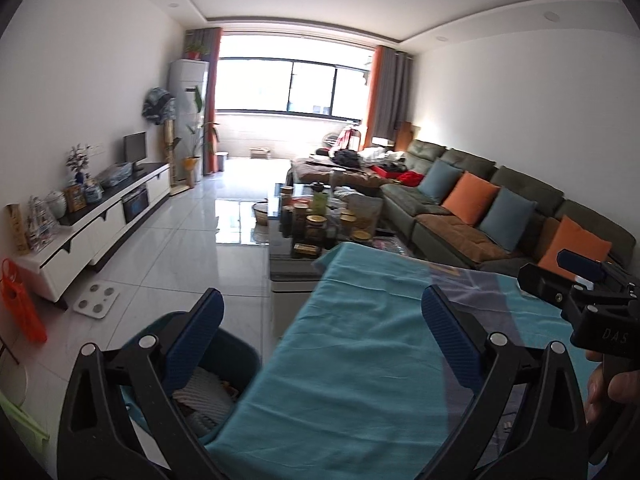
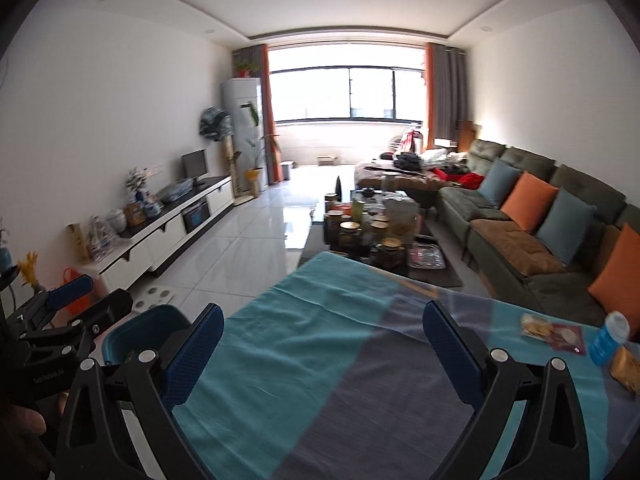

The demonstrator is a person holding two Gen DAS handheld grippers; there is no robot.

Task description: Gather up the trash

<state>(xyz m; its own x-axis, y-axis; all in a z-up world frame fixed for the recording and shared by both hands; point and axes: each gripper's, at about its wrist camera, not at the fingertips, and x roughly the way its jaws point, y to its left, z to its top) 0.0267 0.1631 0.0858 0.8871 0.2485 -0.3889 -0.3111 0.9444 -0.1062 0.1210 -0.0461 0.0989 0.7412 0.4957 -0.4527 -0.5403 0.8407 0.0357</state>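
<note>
Trash lies at the table's right end in the right wrist view: a flat snack wrapper (image 2: 552,334), a blue bottle (image 2: 608,338) with a white cap, and a golden packet (image 2: 626,368). A teal bin (image 1: 224,364) holding scraps stands on the floor by the table's left edge, also seen as the bin (image 2: 148,326). My left gripper (image 1: 322,320) is open over the teal cloth, nothing between its blue pads. My right gripper (image 2: 324,340) is open wide and empty, left of the trash. Each gripper shows in the other's view: right gripper (image 1: 548,266), left gripper (image 2: 108,290).
The table wears a teal and grey cloth (image 2: 320,320). Beyond it a dark coffee table (image 2: 360,232) is crowded with jars. A green sofa (image 2: 540,240) with cushions runs along the right, a white TV cabinet (image 1: 100,224) along the left. A scale (image 1: 96,300) lies on the tiled floor.
</note>
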